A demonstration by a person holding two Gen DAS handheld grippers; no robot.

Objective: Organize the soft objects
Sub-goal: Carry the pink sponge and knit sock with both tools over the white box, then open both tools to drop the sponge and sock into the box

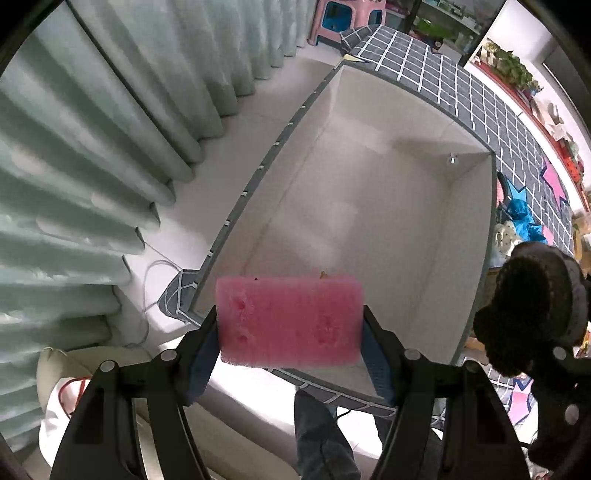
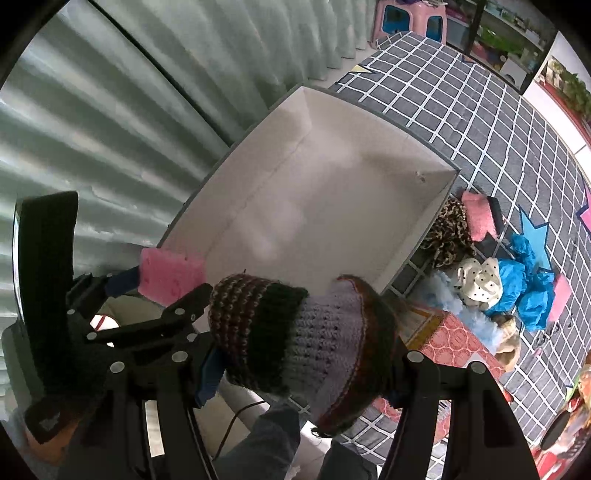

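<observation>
Along the left side of both views hang pale green pleated curtains [image 1: 85,155], meeting a white floor [image 1: 236,147] where a thin white cable [image 1: 155,273] loops; next comes a large box [image 1: 369,206] with grey rim and bare white inside, standing on a dark grey rug with a white grid [image 2: 461,122]. Over the box's near edge the left tool [image 1: 291,343] is clenched on a pink sponge [image 1: 290,321], blue pads pressed to both ends. Further right, the right tool [image 2: 306,354] grips a striped knitted piece [image 2: 295,332] of brown, dark green and lilac yarn; it covers the fingertips, so their contact is hard to make out. Right of the box a heap lies on the rug: leopard-print fabric [image 2: 448,236], another pink sponge [image 2: 478,218], a white dotted cloth [image 2: 480,280], crumpled blue plastic [image 2: 524,284] and an orange patterned carton [image 2: 458,339] partly cut off by the tool. At the far edge, a pink stool [image 2: 410,20] and shelves blur
</observation>
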